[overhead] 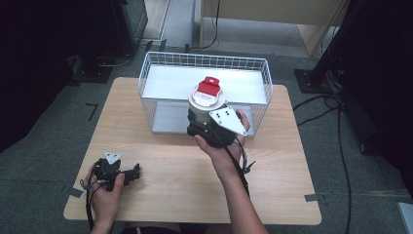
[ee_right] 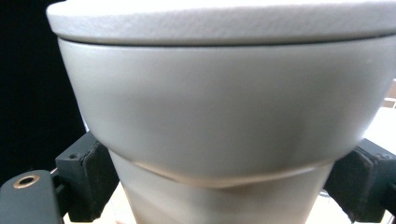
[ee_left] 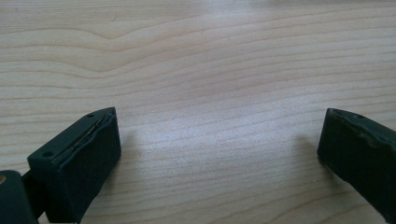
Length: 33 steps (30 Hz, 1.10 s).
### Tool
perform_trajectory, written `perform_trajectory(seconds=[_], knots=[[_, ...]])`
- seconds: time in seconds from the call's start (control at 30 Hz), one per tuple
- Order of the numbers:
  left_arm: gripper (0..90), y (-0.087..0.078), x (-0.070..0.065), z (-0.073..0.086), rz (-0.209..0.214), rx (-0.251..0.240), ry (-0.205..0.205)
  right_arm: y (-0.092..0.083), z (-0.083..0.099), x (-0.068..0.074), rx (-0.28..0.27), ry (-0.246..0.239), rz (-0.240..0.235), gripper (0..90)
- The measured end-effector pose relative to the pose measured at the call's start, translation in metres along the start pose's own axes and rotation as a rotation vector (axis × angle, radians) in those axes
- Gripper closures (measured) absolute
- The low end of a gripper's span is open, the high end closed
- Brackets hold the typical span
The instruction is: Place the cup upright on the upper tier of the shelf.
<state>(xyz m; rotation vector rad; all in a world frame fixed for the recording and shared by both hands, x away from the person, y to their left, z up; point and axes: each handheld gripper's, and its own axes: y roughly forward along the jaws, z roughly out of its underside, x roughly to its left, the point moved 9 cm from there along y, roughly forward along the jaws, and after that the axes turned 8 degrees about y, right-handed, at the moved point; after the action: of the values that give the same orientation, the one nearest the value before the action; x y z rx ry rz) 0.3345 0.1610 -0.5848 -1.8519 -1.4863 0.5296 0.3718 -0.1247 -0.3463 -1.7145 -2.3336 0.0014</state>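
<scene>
A cream cup with a white lid and a red tab on top is held up in front of the wire basket. My right gripper is shut on the cup's lower body; in the right gripper view the cup fills the space between the two black pads, which press on its tapered base. My left gripper rests on the table at the near left corner, open. In the left gripper view its jaws stand wide apart over bare wood, one pad at the left.
The white wire basket with a grey floor stands at the back middle of the wooden table. Cables run over the grey carpet at the right. A dark stand and furniture ring the far side.
</scene>
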Motion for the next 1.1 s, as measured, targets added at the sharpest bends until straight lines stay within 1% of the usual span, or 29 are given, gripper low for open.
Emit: perform_trajectory(seconds=[0.1, 0.13, 0.17, 0.2, 0.23, 0.3, 0.33, 0.37, 0.47, 0.5, 0.57, 0.63, 0.7, 0.73, 0.83, 0.87, 0.9, 1.0, 1.07, 1.1], knots=[[0.0, 0.0, 0.0, 0.0, 0.0, 0.0, 0.0, 0.004, -0.01, -0.004, -0.013, -0.002, 0.012, 9.8], [0.0, 0.0, 0.0, 0.0, 0.0, 0.0, 0.0, 0.004, -0.01, -0.004, -0.013, -0.002, 0.012, 9.8], [0.0, 0.0, 0.0, 0.0, 0.0, 0.0, 0.0, 0.006, -0.016, -0.006, -0.022, -0.01, 0.014, 9.8], [0.0, 0.0, 0.0, 0.0, 0.0, 0.0, 0.0, 0.006, -0.016, -0.006, -0.022, -0.01, 0.014, 9.8], [0.0, 0.0, 0.0, 0.0, 0.0, 0.0, 0.0, 0.008, -0.022, -0.006, -0.029, -0.013, 0.013, 9.8], [0.0, 0.0, 0.0, 0.0, 0.0, 0.0, 0.0, 0.01, -0.026, -0.007, -0.037, -0.019, 0.012, 9.8], [0.0, 0.0, 0.0, 0.0, 0.0, 0.0, 0.0, 0.01, -0.026, -0.007, -0.037, -0.019, 0.012, 9.8], [0.0, 0.0, 0.0, 0.0, 0.0, 0.0, 0.0, 0.012, -0.033, -0.008, -0.048, -0.014, 0.01, 9.8], [0.0, 0.0, 0.0, 0.0, 0.0, 0.0, 0.0, 0.015, -0.037, -0.009, -0.055, -0.009, 0.011, 9.8], [0.0, 0.0, 0.0, 0.0, 0.0, 0.0, 0.0, 0.018, -0.042, -0.011, -0.06, -0.001, 0.013, 9.8], [0.0, 0.0, 0.0, 0.0, 0.0, 0.0, 0.0, 0.019, -0.044, -0.012, -0.062, -0.002, 0.015, 9.8], [0.0, 0.0, 0.0, 0.0, 0.0, 0.0, 0.0, 0.025, -0.05, -0.013, -0.071, -0.011, 0.02, 9.8], [0.0, 0.0, 0.0, 0.0, 0.0, 0.0, 0.0, 0.03, -0.053, -0.015, -0.071, -0.018, 0.028, 9.8], [0.0, 0.0, 0.0, 0.0, 0.0, 0.0, 0.0, 0.03, -0.053, -0.015, -0.071, -0.018, 0.028, 9.8], [0.0, 0.0, 0.0, 0.0, 0.001, 0.001, 0.0, 0.04, -0.056, -0.019, -0.064, -0.022, 0.035, 9.8], [0.0, 0.0, 0.0, 0.0, 0.001, 0.001, 0.0, 0.04, -0.056, -0.019, -0.064, -0.022, 0.035, 9.8], [0.0, 0.0, 0.0, 0.0, 0.001, 0.001, 0.0, 0.046, -0.058, -0.022, -0.056, -0.024, 0.043, 9.8], [0.0, 0.0, 0.0, 0.0, 0.001, 0.0, -0.001, 0.055, -0.061, -0.026, -0.049, -0.013, 0.047, 9.8], [0.0, 0.0, 0.0, 0.0, 0.0, 0.0, -0.001, 0.057, -0.061, -0.027, -0.048, -0.012, 0.05, 9.8], [0.0, 0.0, 0.0, 0.0, 0.001, 0.0, -0.001, 0.063, -0.062, -0.03, -0.044, -0.022, 0.06, 9.8]])
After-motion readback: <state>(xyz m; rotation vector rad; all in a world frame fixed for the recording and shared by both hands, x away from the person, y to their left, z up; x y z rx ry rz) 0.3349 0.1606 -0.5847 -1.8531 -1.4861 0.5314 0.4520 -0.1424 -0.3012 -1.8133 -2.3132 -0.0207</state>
